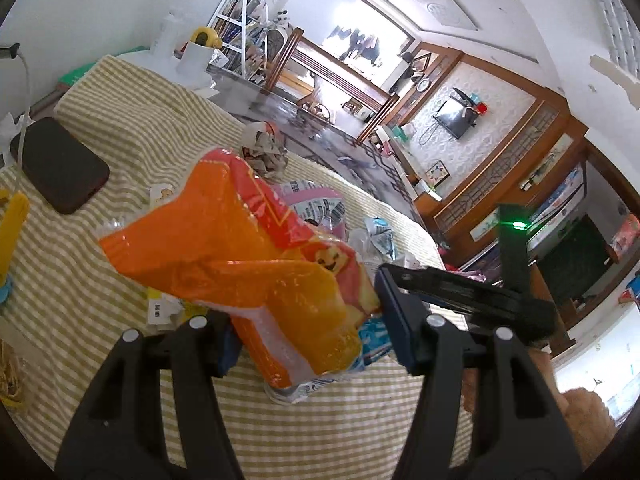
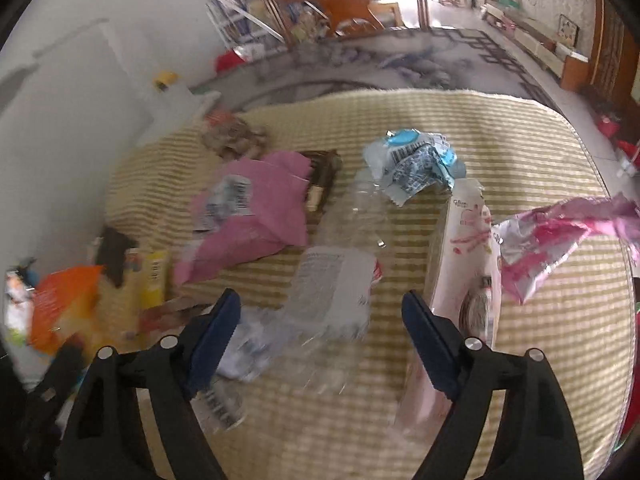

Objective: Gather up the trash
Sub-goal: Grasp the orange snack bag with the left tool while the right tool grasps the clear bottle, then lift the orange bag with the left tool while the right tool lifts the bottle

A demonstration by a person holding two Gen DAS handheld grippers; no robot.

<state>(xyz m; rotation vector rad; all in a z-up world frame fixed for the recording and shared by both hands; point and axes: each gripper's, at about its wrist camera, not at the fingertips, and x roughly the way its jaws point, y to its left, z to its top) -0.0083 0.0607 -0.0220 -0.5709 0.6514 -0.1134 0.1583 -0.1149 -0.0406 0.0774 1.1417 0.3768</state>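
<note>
Between the left gripper's (image 1: 310, 344) fingers, an orange snack bag (image 1: 240, 264) clamped, right gripper (image 2: 322, 340) spread, empty, above a clear plastic bottle (image 2: 340, 276).

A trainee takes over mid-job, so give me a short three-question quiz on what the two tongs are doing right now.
1. True or false: the left tongs grip the orange bag.
2. What lies between the open right tongs? A pink bag; B clear bottle; C phone.
3. Fill in: the crumpled wrapper beyond the bottle is ___ and white.
Key: 1 true; 2 B; 3 blue.
</note>
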